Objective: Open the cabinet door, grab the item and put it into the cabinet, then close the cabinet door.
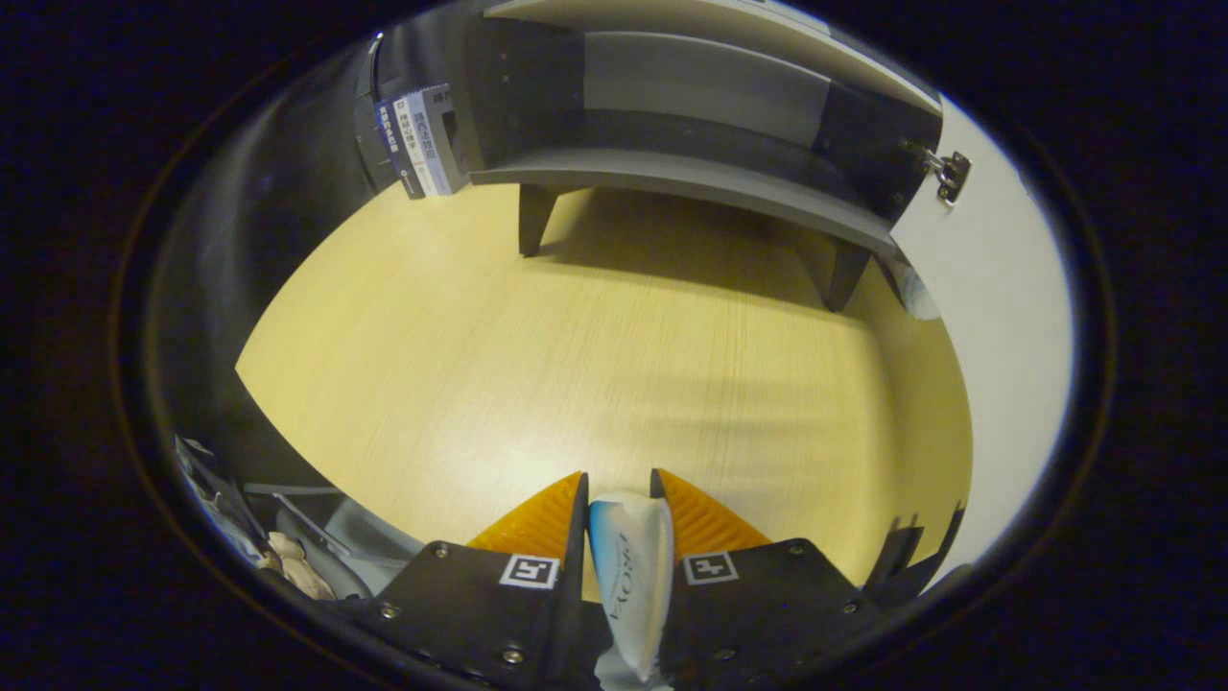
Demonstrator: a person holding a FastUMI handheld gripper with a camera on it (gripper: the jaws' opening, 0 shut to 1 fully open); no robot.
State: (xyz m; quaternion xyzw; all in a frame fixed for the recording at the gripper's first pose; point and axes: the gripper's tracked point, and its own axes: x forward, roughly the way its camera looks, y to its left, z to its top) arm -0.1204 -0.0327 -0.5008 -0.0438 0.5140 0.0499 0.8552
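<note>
My gripper (621,485) is shut on a soft white and blue packet (631,566), squeezed upright between both fingers and held above the light wooden tabletop (576,355). Well beyond the fingers stands a grey cabinet (691,125) on short legs, its inside dark and open towards me. Its white door (998,317) is swung wide open on the right, with a metal hinge (945,168) at its upper corner.
Some books (419,141) stand upright left of the cabinet. A small white and blue object (916,288) lies by the cabinet's right leg, near the door. Clutter (278,537) sits below the table's near left edge.
</note>
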